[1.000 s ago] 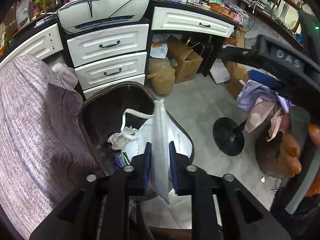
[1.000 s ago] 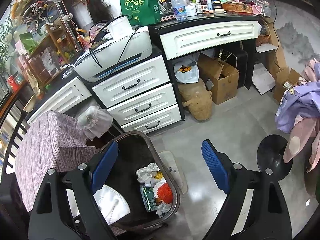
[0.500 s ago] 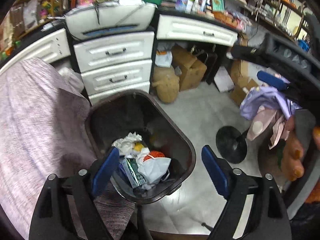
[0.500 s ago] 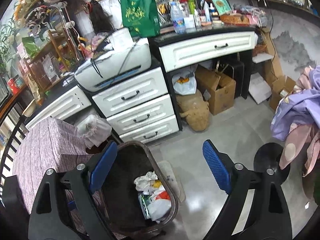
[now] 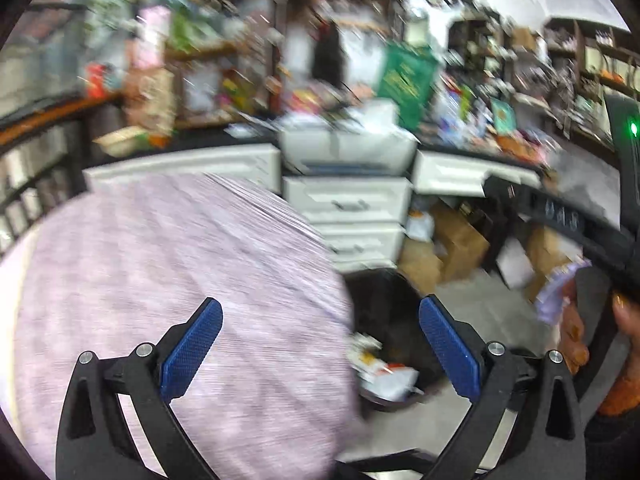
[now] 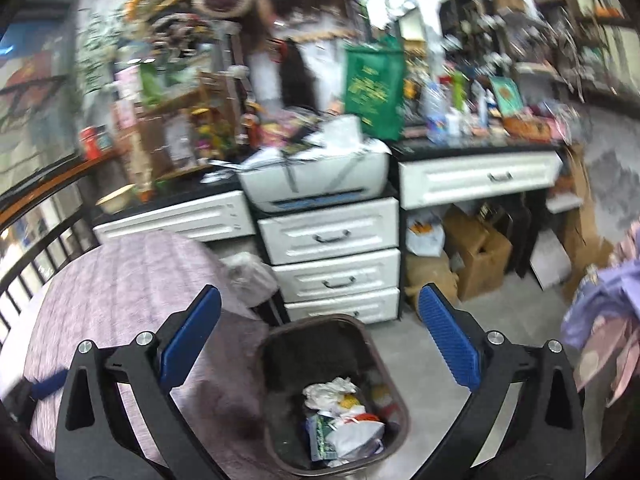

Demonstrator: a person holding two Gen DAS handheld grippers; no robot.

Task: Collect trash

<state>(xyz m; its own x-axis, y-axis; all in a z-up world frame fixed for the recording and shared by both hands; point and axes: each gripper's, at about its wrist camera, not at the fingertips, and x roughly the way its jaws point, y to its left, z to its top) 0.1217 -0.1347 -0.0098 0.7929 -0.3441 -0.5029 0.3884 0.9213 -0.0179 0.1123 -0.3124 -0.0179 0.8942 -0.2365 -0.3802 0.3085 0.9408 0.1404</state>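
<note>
A dark brown trash bin (image 6: 280, 344) stands on the floor beside a table with a purple-grey cloth (image 6: 132, 280). It holds crumpled paper, a white mask and other trash (image 6: 340, 420). My right gripper (image 6: 320, 344) is open and empty above the bin. My left gripper (image 5: 320, 348) is open and empty, over the cloth's edge (image 5: 160, 260); the bin (image 5: 384, 292) shows blurred to its right. The other hand-held gripper (image 5: 600, 240) shows at the right edge of the left wrist view.
White drawers (image 6: 332, 264) and a printer (image 6: 316, 176) stand behind the bin. Cardboard boxes (image 6: 476, 252) sit under the desk. Hanging clothes (image 6: 600, 320) are at the right. The desk top is cluttered.
My left gripper opened and let the white mask fall into the bin, then swung up and left over the table. My right gripper rose a little, still open.
</note>
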